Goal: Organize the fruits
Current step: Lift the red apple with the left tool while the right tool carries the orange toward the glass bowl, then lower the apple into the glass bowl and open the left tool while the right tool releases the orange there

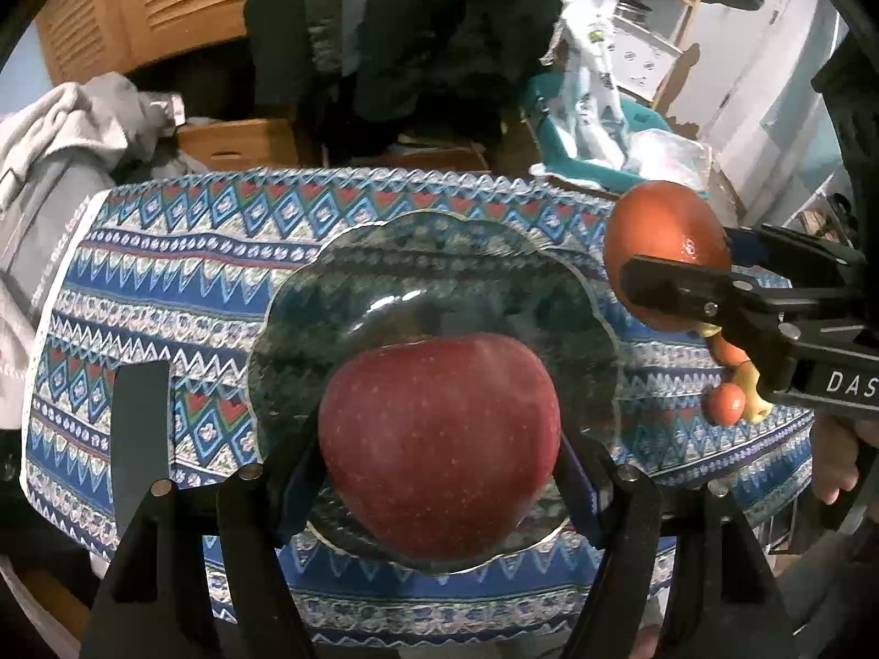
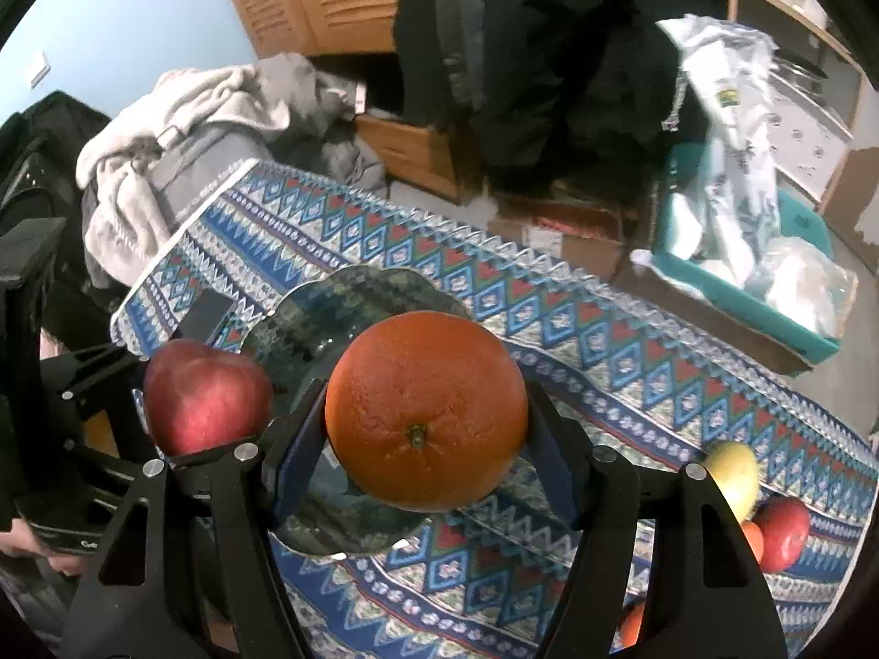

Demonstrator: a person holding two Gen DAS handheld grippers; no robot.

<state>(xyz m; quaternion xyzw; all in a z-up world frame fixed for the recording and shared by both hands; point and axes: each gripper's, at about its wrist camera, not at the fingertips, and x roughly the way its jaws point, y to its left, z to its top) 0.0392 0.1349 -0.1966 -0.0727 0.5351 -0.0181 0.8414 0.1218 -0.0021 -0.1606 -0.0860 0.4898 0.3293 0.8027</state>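
Left gripper (image 1: 439,472) is clamped on a red apple (image 1: 439,450), which hangs right over the glass plate (image 1: 340,274), near its front half; the apple has no long axis to speak of, so approach angle matters little. Right gripper (image 2: 426,439) is clamped on an orange (image 2: 426,412), w/ the plate just beyond and left of it, so the left hand looks nearer to a drop, prob. straight down. The plate is scalloped, clear w/ a dark mottled tint, shallow and slick, so round fruit may roll toward the rim once let go. The apple's skin is smooth, waxy, speckled; the orange is pebbled, stem end facing the camera. The plate sits mid-table on a cloth (image 1: 192,285) of blue, white and red zigzags. Right of the plate, near the table edge, lie more fruit: a yellow one (image 2: 733,475), a second red apple (image 2: 783,532), and smth small and orange (image 1: 726,403). A dark flat object lies left of the plate; can't tell what.
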